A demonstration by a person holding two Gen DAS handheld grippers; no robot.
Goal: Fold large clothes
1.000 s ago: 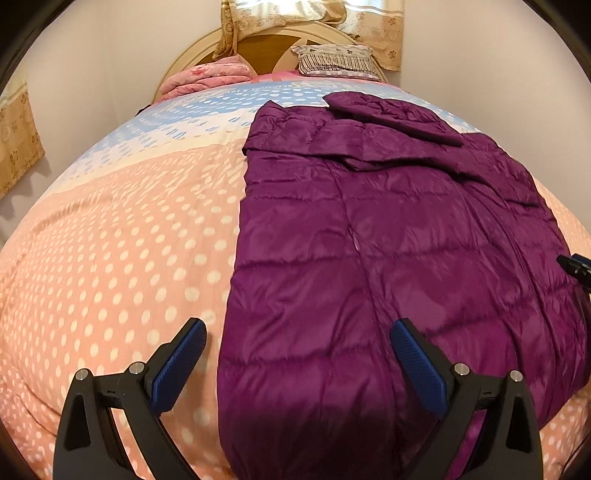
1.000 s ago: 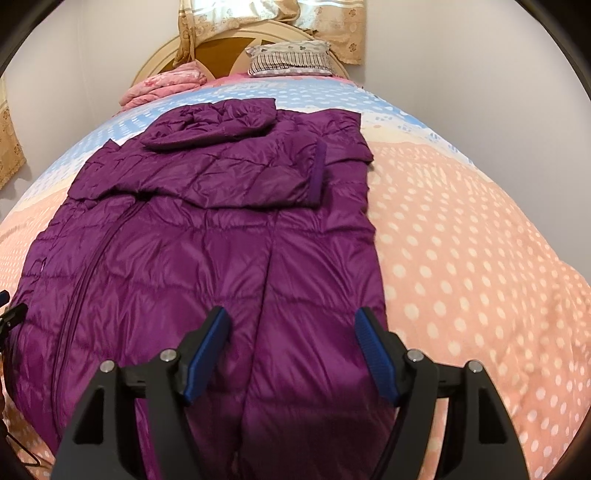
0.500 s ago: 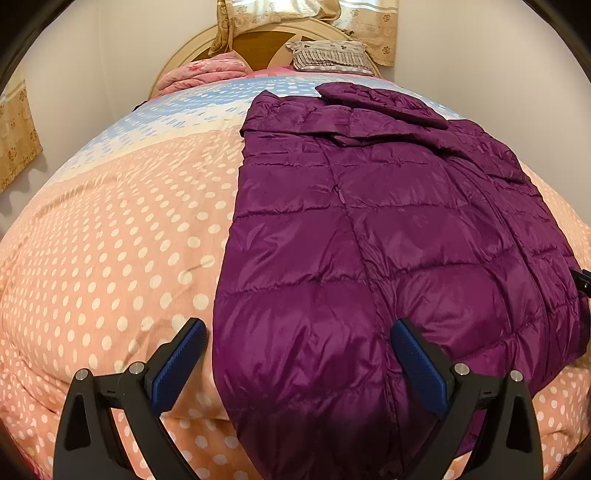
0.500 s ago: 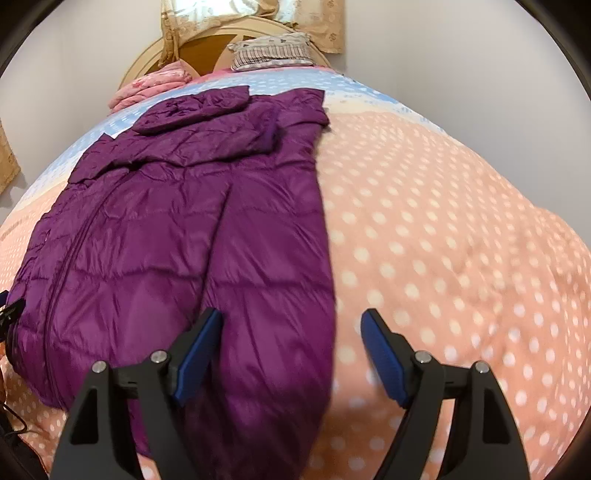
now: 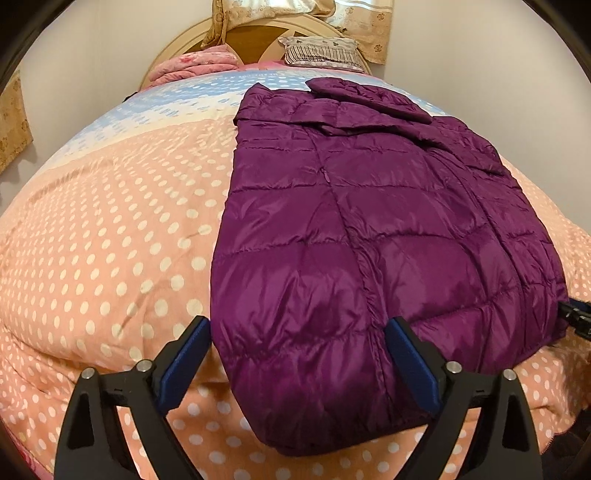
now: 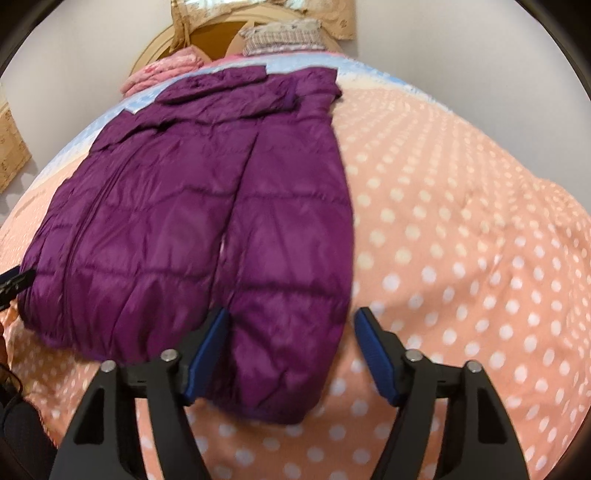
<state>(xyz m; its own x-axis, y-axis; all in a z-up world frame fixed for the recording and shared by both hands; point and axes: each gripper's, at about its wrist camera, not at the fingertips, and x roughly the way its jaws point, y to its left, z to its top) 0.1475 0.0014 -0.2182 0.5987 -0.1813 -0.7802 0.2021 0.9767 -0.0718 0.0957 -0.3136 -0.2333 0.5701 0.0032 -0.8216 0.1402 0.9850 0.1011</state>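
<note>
Purple and puffy, the big coat (image 5: 369,229) lies flat on the bed, on top of a pink blanket with white dots (image 5: 110,240). Its bottom hem is at the near edge of the bed. Its top end, with a sleeve folded across it, points to the headboard (image 5: 258,37).

The left tongs (image 5: 297,354) hang over the coat's near left corner. Their blue pads (image 5: 184,354) are wide apart and are closing a little. One pad is just off the coat's left edge, over the dotted blanket. The other is over the coat. The corner sits in the gap between them, but the pads do not press on it.

The right tongs (image 6: 291,339) hang over the coat's near right corner (image 6: 288,332). Their jaws are closing too, and they are not as wide. One pad is over the coat and the other is over the blanket, just past the coat's right edge. The pads do not squeeze the cloth. This view is a bit blurry.

Far from the coat, by the headboard, there is a striped pillow (image 5: 321,51) and a folded pink quilt (image 5: 192,66). A yellow curtain (image 5: 369,26) hangs above them.
</note>
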